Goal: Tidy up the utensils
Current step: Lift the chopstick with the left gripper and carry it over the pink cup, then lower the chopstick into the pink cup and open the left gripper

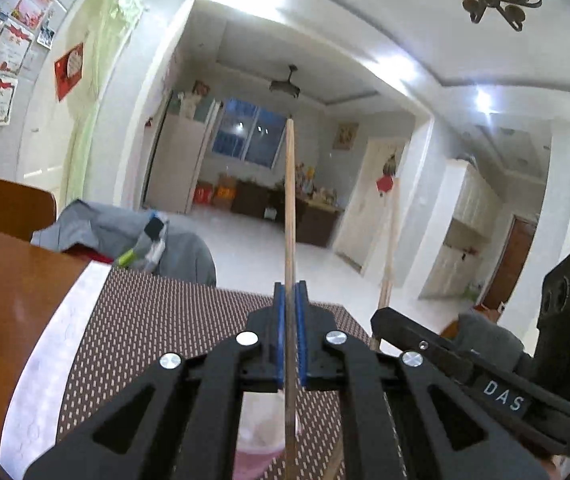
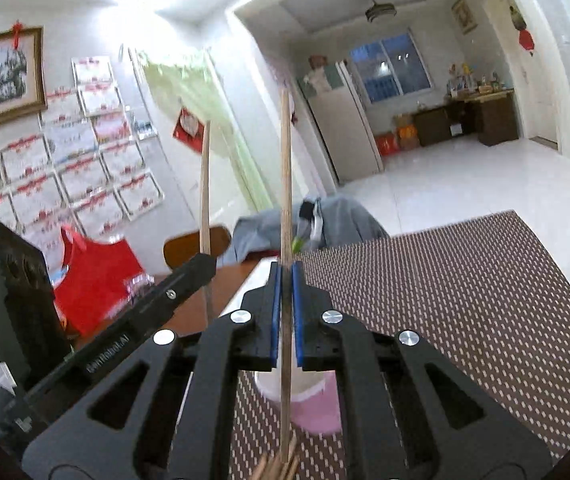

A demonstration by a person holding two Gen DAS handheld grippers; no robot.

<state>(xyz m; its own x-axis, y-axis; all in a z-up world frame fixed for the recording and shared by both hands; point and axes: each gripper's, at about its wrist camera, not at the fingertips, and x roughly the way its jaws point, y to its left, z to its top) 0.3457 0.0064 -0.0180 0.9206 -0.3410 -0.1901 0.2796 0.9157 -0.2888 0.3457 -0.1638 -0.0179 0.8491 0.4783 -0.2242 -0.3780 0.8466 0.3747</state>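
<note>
Pink cup (image 2: 317,412) stands below both claws, each gripping one upright chopstick.

Counts: two tools are showing, left tool (image 1: 290,300) and right tool (image 2: 286,280). Two chopsticks are standing raised: one chopstick (image 1: 290,208), a second chopstick (image 2: 285,184). One pink cup (image 2: 317,404) is sitting low in the frame, centre; one loose bundle of sticks (image 2: 279,466) at the bottom edge.

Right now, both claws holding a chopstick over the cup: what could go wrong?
1. Each chopstick is pinched low on its shaft with most of its length above the pads; it may pivot in the left claw or right claw.
2. The pink cup sits right below; a misaimed tip could tip it.
3. The claws are close together, so the sticks could collide.
</note>
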